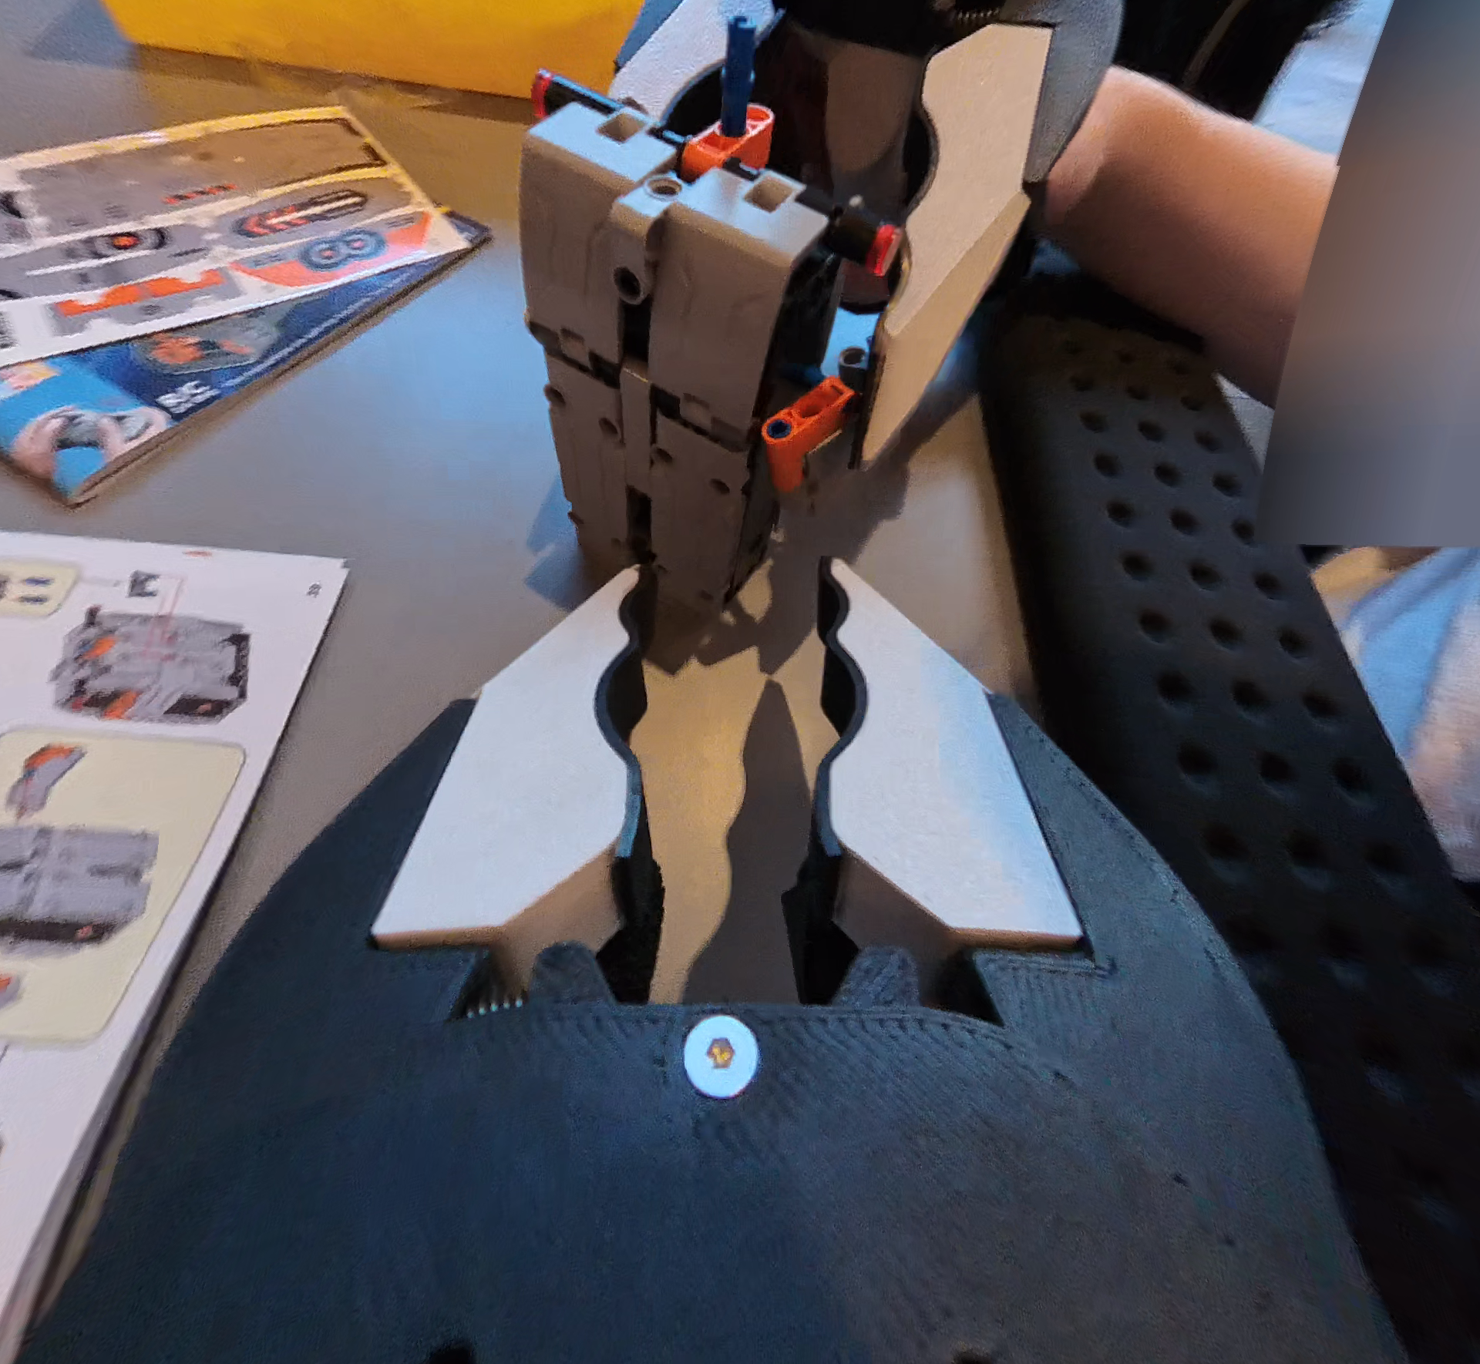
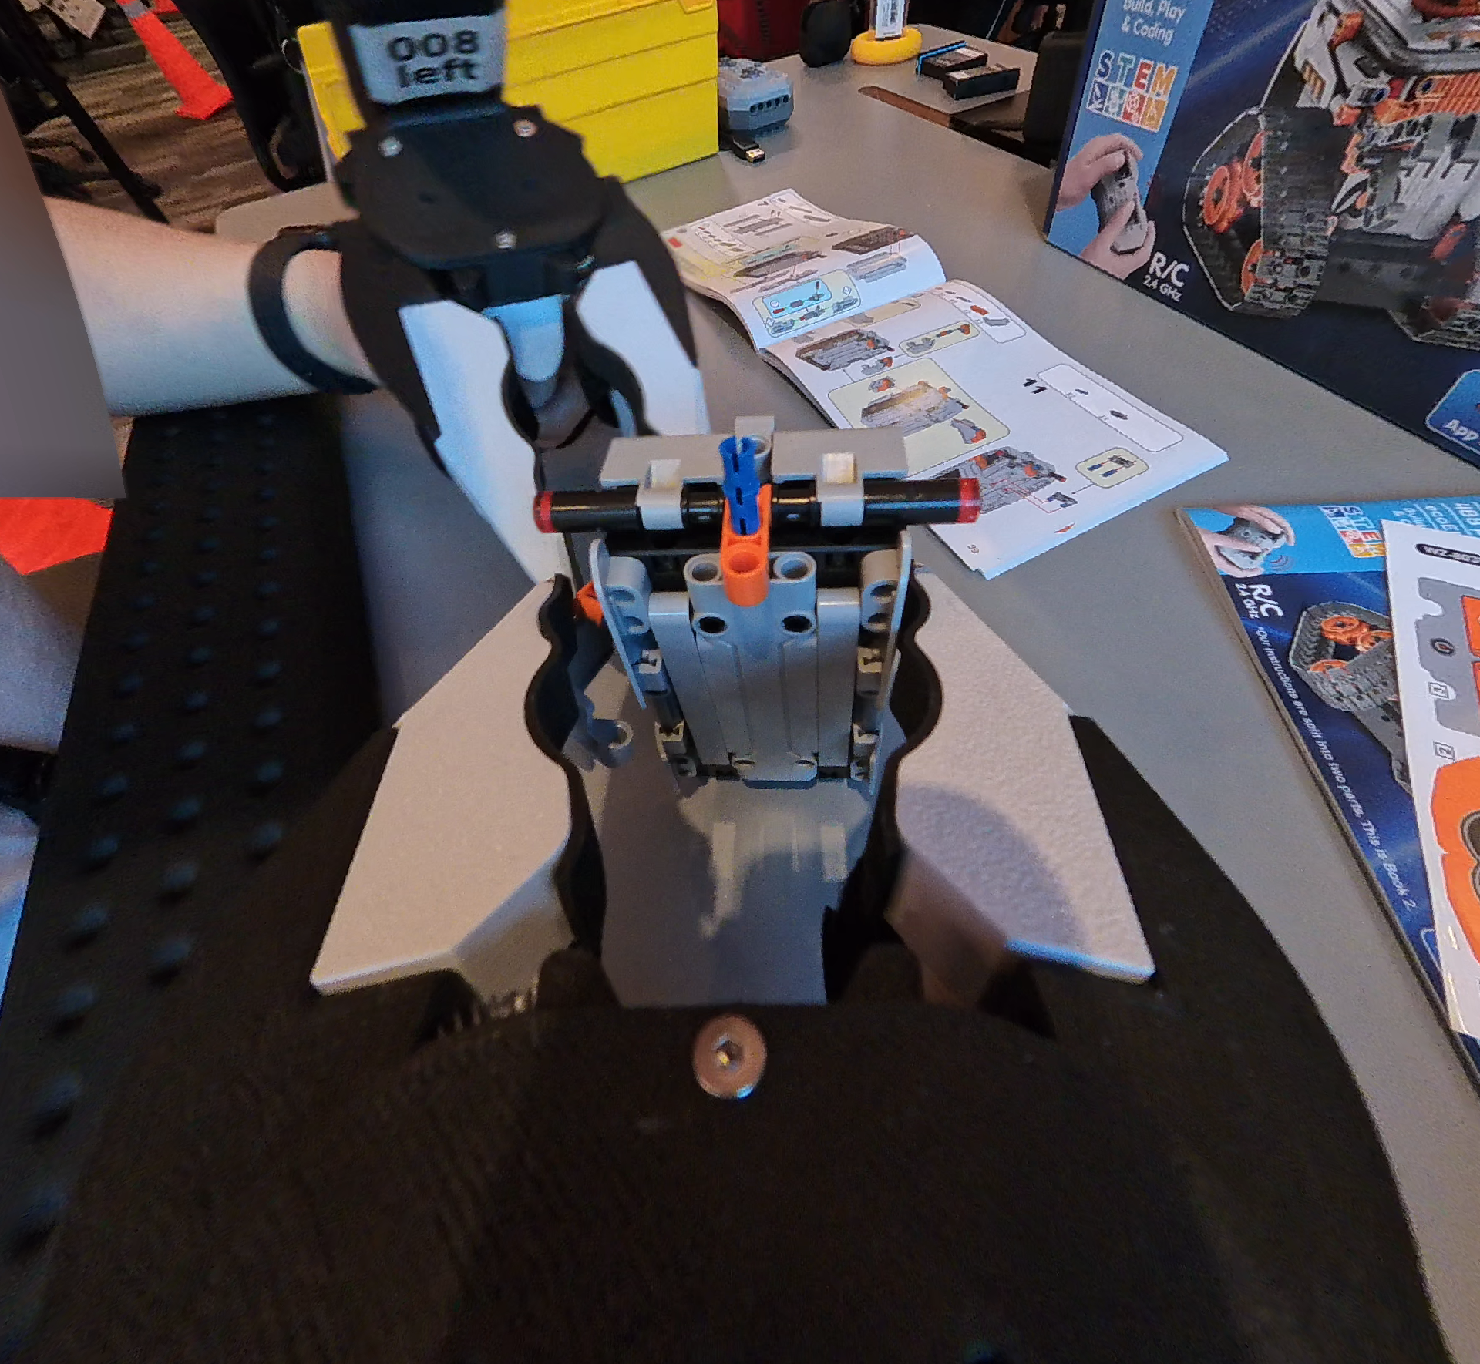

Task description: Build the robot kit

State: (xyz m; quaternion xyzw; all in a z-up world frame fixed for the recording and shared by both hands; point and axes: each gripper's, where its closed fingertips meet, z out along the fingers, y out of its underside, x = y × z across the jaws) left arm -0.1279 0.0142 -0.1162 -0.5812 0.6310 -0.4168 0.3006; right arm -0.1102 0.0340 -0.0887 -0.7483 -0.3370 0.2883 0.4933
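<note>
Clamping the grey brick assembly [image 2: 757,653] between its pale wedge-shaped fingers, the right hand-held gripper [image 2: 737,685] is filling the centre of its view. The left hand-held gripper [image 1: 729,605] is hovering parted and empty, tips just beside the assembly's base. A glossy open instruction booklet [image 2: 945,397] is lying on the matte grey surface [image 2: 1121,605] toward the upper right, a yellow plastic bin [image 2: 633,68] behind.
</note>
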